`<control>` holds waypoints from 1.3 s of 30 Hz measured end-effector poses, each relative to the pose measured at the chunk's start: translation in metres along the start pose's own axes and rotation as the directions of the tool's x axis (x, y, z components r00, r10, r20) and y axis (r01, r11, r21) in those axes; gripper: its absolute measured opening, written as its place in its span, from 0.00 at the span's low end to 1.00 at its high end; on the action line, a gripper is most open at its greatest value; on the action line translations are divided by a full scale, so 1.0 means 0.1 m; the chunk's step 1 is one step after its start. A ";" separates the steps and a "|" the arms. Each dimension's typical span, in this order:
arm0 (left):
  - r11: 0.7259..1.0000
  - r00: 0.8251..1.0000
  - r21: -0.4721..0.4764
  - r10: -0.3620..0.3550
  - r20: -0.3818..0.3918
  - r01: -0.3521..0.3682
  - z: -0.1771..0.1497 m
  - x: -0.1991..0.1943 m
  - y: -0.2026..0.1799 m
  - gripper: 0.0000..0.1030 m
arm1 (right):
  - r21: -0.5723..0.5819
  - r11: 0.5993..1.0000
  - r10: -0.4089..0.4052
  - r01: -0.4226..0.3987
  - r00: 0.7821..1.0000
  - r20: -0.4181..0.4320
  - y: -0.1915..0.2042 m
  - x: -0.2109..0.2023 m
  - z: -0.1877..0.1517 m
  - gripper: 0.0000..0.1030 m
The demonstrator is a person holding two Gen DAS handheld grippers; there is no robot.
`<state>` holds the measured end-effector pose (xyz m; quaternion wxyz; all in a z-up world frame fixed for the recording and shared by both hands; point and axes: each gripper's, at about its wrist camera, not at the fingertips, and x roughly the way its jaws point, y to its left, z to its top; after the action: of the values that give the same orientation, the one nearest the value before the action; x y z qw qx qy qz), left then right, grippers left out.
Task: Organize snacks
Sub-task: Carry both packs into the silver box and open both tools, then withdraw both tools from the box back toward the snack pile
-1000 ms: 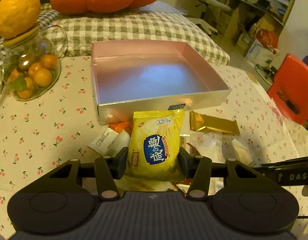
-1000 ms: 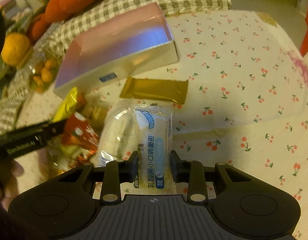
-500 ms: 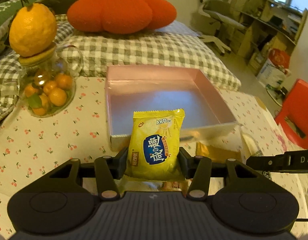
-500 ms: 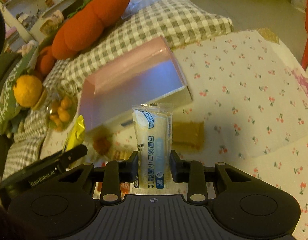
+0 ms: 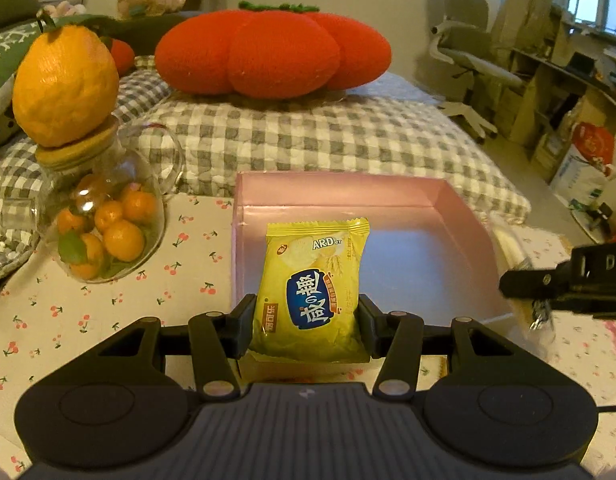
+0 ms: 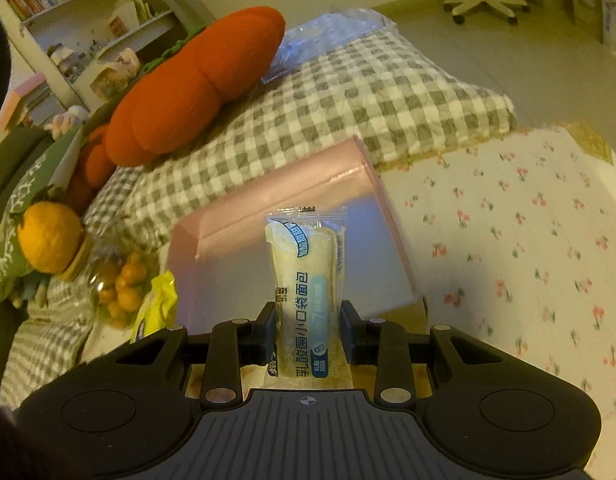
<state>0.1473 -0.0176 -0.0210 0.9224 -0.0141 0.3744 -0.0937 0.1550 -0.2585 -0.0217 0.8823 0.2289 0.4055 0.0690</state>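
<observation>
Clearly mid-delivery, the left gripper [image 5: 306, 320] clamped the yellow cracker packet [image 5: 314, 292] and the right gripper [image 6: 308, 332] the bread pouch [image 6: 306, 292] above the pink box [image 5: 448, 208], awaiting lowering and release.

Dim warm indoor light, daylight at windows, fisheye-bent edges, right view motion-blurred.

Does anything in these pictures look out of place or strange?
One thing: a large yellow-orange citrus fruit balances on the lid of the tipped glass jar of small oranges; it could roll off. The yellow biscuit packet and the clear bread packet look intact.
</observation>
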 end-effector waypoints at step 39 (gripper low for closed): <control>0.997 0.999 0.078 0.027 -0.016 -0.026 -0.06 0.07 -0.20 0.79 | -0.076 0.996 -0.035 0.036 0.999 0.015 -0.04 0.10 0.08 0.63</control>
<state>0.1450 -0.0382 -0.0287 0.9202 0.0276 0.3785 -0.0960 0.1674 -0.2622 -0.0254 0.8942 0.1885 0.4004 0.0671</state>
